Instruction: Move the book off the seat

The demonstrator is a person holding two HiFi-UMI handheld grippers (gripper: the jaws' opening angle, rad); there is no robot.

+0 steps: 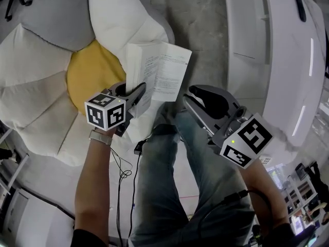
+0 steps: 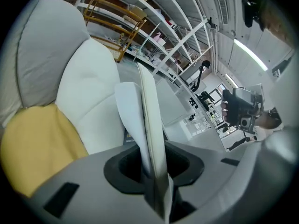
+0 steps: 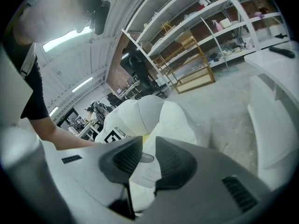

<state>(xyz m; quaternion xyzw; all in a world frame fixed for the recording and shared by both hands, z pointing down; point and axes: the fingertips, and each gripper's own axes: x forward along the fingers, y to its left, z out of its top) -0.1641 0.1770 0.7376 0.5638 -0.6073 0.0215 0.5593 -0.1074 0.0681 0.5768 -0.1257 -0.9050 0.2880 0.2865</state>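
Book [image 1: 159, 71] off the cushion, clamped in my left gripper [image 1: 138, 94]: the flower-shaped seat [image 1: 41, 86], white and grey petals round a yellow centre, fills the left of the head view, and a white moulded unit [image 1: 277, 50] stands across the concrete floor at right. The open book hangs over the seat's right-hand edge, its pages pinched edge-on between those jaws. My right gripper [image 1: 198, 99] hovers near the book, jaws slightly apart and empty

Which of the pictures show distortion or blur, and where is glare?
Left gripper view: the fisheye lens bends the shelves; the book, close to the lens, looks soft. Right gripper view: dark rounded corners, and a ceiling light glares. Head view: even light, the book in focus.
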